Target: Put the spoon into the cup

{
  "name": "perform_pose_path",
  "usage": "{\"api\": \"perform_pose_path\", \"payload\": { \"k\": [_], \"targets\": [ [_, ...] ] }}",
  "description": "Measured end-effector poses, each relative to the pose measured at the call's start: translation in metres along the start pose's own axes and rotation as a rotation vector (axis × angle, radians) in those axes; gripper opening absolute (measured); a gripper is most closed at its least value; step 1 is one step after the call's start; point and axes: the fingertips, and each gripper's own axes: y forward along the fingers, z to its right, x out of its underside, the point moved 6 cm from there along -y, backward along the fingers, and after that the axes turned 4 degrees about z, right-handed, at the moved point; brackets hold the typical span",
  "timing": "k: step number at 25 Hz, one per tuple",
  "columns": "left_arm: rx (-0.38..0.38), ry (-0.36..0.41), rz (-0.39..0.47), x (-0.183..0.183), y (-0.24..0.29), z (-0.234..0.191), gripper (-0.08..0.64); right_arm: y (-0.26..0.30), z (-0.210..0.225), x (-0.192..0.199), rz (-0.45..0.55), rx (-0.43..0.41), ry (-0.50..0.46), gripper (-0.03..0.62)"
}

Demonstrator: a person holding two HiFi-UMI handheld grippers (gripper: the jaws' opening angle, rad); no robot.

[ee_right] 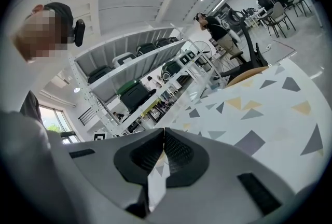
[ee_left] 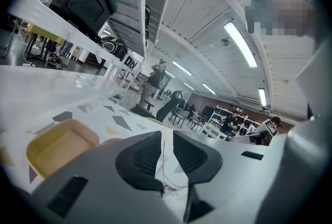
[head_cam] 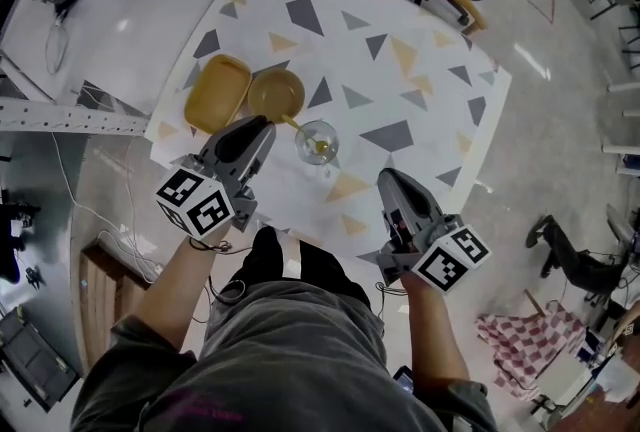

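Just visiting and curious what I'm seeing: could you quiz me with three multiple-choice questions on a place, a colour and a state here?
1. The clear cup stands: A on the floor; B on the patterned table; C on a chair.
2. The rectangular tray is: A yellow; B blue; C black.
3. The right tool has its jaws: A wide apart; B clamped on the cup; C shut.

B: the head view shows it on the table. A: it is plainly yellow there. C: the tips meet in the right gripper view.
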Motion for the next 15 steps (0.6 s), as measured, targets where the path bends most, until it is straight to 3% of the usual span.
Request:
{"api": "perform_pose_path", "payload": {
  "k": [15],
  "targets": [
    [0.095, 0.050, 0.019, -0.046, -0.054, -0.002, 0.028, 0.011, -0.062, -0.001, 0.084, 0.015, -0.057, 0.020]
  ]
}}
